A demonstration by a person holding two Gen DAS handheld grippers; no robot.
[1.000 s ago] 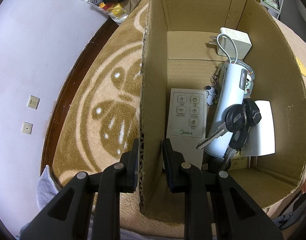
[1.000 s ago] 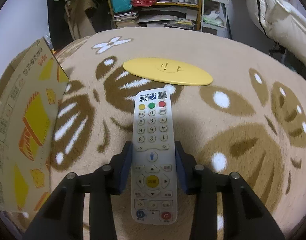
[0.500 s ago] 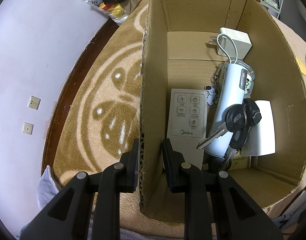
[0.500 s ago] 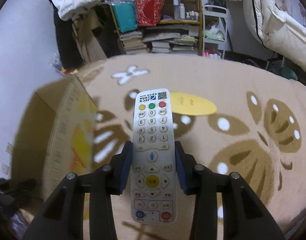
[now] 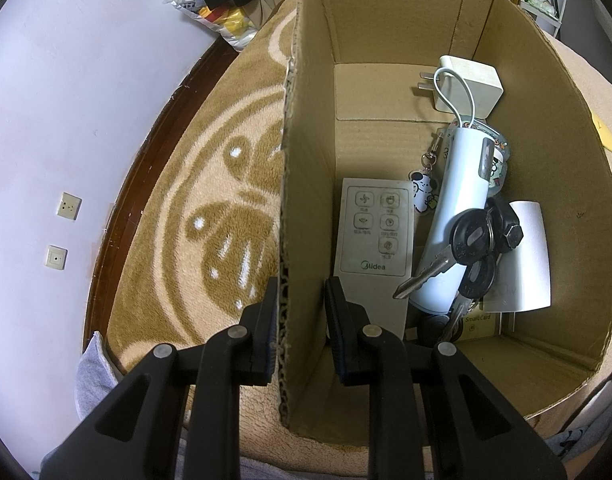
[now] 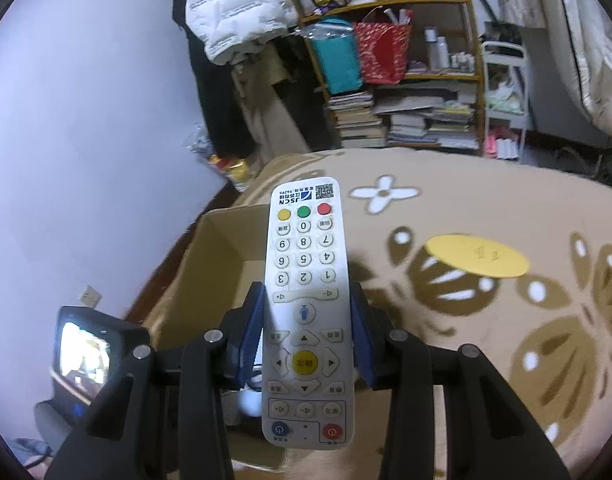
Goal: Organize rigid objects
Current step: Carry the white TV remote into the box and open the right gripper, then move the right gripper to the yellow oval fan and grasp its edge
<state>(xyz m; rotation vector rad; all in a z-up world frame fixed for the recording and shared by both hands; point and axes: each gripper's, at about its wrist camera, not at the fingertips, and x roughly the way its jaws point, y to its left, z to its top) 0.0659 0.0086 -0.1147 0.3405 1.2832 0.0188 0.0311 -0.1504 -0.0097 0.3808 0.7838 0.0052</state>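
Observation:
My left gripper (image 5: 300,304) is shut on the left wall of an open cardboard box (image 5: 306,160), one finger outside and one inside. In the box lie a flat Midea remote (image 5: 376,228), a white cylinder (image 5: 460,208), black keys (image 5: 474,240), a white charger (image 5: 468,82), a keychain charm (image 5: 422,196) and white cards (image 5: 526,256). My right gripper (image 6: 308,332) is shut on a white JSCN remote (image 6: 306,304) and holds it in the air above the box (image 6: 210,272).
The box stands on a tan patterned carpet (image 5: 210,216) beside a purple wall with sockets (image 5: 69,206). A yellow disc (image 6: 476,256) lies on the carpet to the right. Shelves with books and bags (image 6: 398,92) stand behind. The left gripper's screen (image 6: 86,348) shows at lower left.
My right gripper has lifted the JSCN remote off the carpet and swung it left, over the box. The left gripper has not moved.

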